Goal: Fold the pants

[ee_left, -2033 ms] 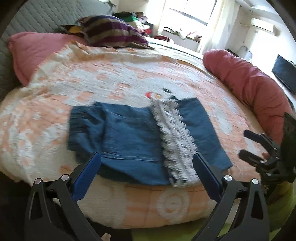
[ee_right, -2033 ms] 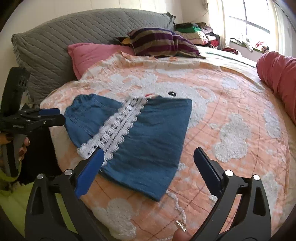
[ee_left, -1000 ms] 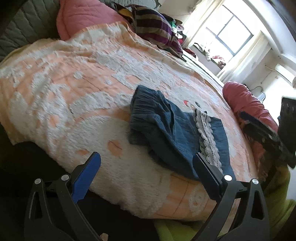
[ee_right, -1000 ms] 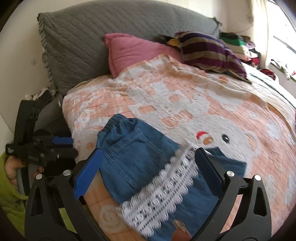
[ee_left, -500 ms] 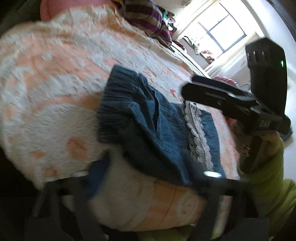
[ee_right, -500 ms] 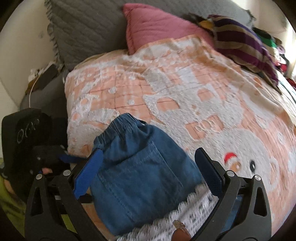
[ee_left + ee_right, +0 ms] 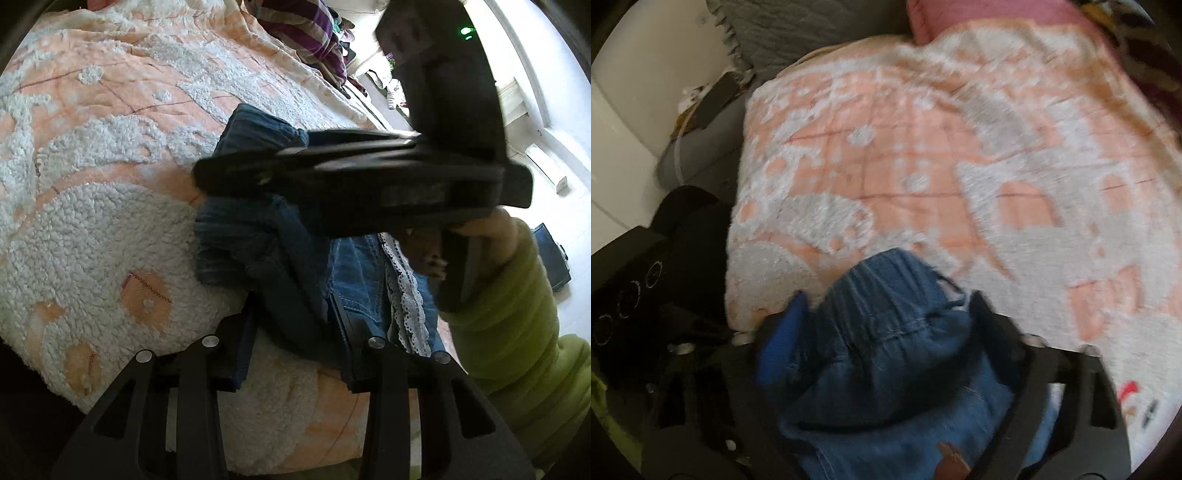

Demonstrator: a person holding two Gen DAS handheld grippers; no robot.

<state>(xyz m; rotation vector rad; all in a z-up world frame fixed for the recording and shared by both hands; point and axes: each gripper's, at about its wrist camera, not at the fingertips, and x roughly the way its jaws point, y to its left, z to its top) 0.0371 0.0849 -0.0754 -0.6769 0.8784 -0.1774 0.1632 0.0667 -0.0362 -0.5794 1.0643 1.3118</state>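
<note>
Right wrist view: both grippers [image 7: 886,314] [image 7: 295,332] sit parted around the pants [image 7: 886,332] waistband at 6 o'clock, so they could pinch just one layer.

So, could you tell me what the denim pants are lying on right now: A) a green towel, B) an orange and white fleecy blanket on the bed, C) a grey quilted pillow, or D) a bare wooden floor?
B: in both wrist views the pants rest on the orange and white blanket, near its edge, with both grippers reaching over them.
</note>
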